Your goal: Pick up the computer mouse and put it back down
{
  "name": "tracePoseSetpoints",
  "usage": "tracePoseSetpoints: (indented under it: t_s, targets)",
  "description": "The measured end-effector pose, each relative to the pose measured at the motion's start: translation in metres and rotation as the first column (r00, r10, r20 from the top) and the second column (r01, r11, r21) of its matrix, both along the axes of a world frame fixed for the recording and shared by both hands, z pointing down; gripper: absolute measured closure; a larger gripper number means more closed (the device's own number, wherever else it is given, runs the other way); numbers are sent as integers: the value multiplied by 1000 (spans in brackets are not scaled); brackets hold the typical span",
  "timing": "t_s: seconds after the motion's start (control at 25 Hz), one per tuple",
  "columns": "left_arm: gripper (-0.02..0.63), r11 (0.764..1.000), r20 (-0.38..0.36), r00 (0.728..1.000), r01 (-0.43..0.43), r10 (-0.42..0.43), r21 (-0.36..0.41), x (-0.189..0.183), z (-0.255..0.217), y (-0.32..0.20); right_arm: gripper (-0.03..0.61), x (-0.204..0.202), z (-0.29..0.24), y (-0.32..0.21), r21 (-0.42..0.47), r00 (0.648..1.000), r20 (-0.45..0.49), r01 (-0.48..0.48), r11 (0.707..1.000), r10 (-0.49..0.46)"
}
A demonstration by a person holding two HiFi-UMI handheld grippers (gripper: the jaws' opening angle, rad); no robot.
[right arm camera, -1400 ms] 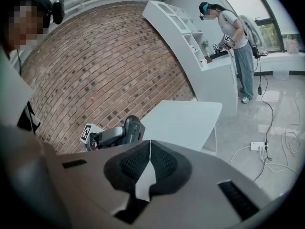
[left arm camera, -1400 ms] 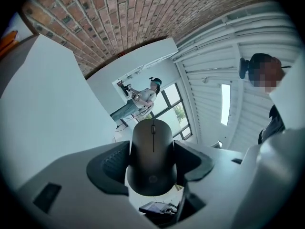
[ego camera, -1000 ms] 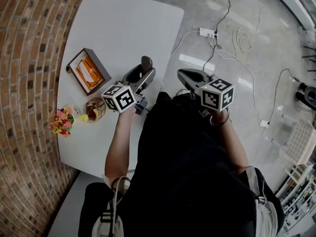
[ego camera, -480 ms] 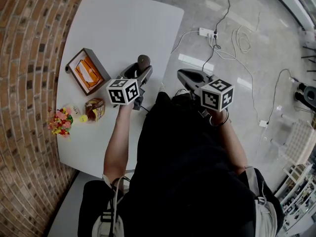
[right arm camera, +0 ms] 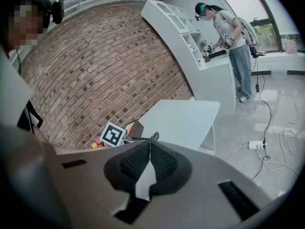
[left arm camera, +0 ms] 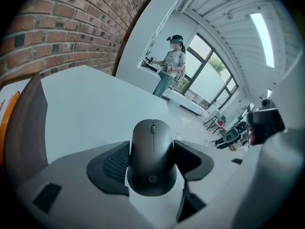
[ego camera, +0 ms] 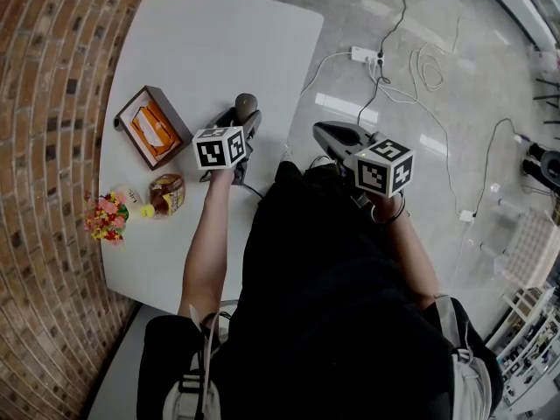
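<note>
A dark grey computer mouse (left arm camera: 152, 156) sits between the two padded fingers (left arm camera: 112, 163) of my left gripper (left arm camera: 151, 152), which is shut on its sides. In the head view the mouse (ego camera: 246, 103) pokes out ahead of the left gripper (ego camera: 240, 122), held over the right part of the white table (ego camera: 201, 42). How high it is above the tabletop I cannot tell. My right gripper (ego camera: 328, 132) hangs beyond the table's right edge, over the floor. Its jaws meet at the tips with nothing between them (right arm camera: 150, 144).
A wooden box with orange contents (ego camera: 155, 126), a small jar (ego camera: 166, 193) and a bunch of flowers (ego camera: 107, 216) stand along the table's left side by the brick wall. A power strip (ego camera: 367, 57) and cables lie on the floor. Another person (right arm camera: 228, 32) stands far off.
My left gripper has carried the mouse farther out over the table, away from the body and slightly left. The right gripper has stayed where it was.
</note>
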State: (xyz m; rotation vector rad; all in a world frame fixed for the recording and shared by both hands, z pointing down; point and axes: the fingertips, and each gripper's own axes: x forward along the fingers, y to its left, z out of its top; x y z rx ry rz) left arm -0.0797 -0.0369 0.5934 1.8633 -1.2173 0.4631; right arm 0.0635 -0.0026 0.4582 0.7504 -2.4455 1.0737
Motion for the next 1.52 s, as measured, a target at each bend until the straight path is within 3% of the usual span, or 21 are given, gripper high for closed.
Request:
tracePoseSetpoints:
  t_s: [0.4, 0.96, 1.32, 1.52]
  targets:
    - [313, 995, 186, 978, -83, 92, -55, -6, 33, 4, 561, 2, 1, 0, -4, 1000, -3, -6, 1000, 6]
    - [313, 983, 295, 941, -128, 163, -135, -15, 63, 18, 561, 2, 2, 0, -12, 1000, -5, -5, 1000, 5]
    - [311, 971, 386, 896, -167, 221, -169, -19, 70, 22, 561, 3, 4, -2, -16, 1000, -8, -6, 1000, 6]
    - [311, 970, 373, 901, -169, 223, -173, -18, 70, 23, 561, 3, 4, -1, -17, 1000, -8, -5, 1000, 4]
